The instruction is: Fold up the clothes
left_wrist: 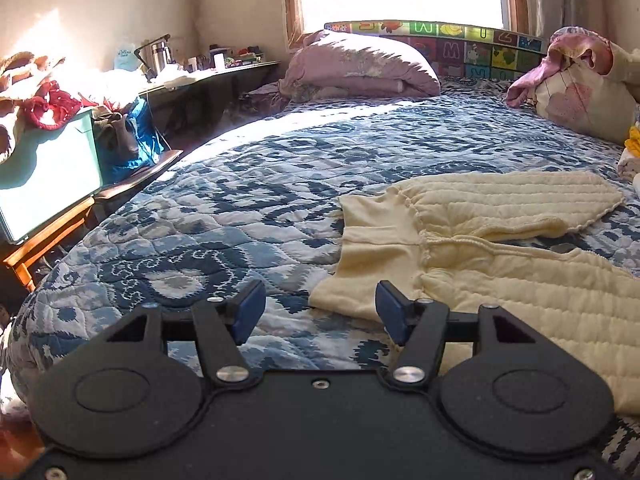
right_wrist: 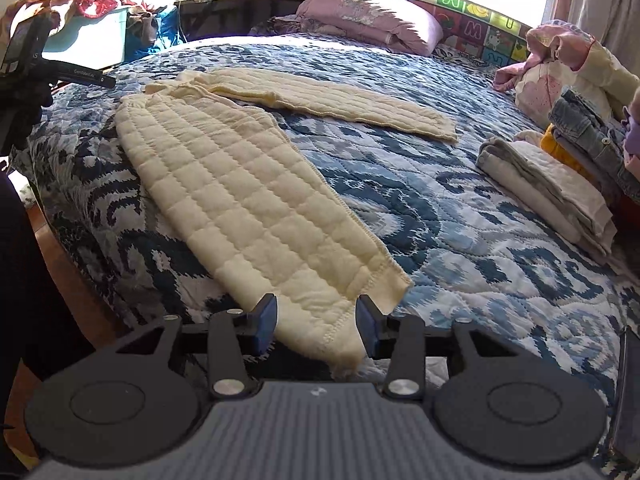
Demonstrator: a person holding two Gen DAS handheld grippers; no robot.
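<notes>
Cream quilted trousers (right_wrist: 240, 184) lie spread flat on the blue patterned bedspread (right_wrist: 460, 216), legs apart in a V. My right gripper (right_wrist: 316, 322) is open, and the hem of the near leg lies between its fingers. In the left wrist view the waistband of the trousers (left_wrist: 384, 240) lies just ahead. My left gripper (left_wrist: 320, 312) is open, at the waistband's near corner, with its right finger (left_wrist: 394, 312) over the cloth edge. The left gripper's handle (right_wrist: 24, 60) shows at the far left of the right wrist view.
A stack of folded clothes (right_wrist: 560, 172) with denim on top sits at the bed's right side. Pink bedding (left_wrist: 360, 64) and a pillow (left_wrist: 580, 96) lie at the head. A teal box (left_wrist: 44, 176) with clothes and a cluttered shelf (left_wrist: 192, 76) stand left of the bed.
</notes>
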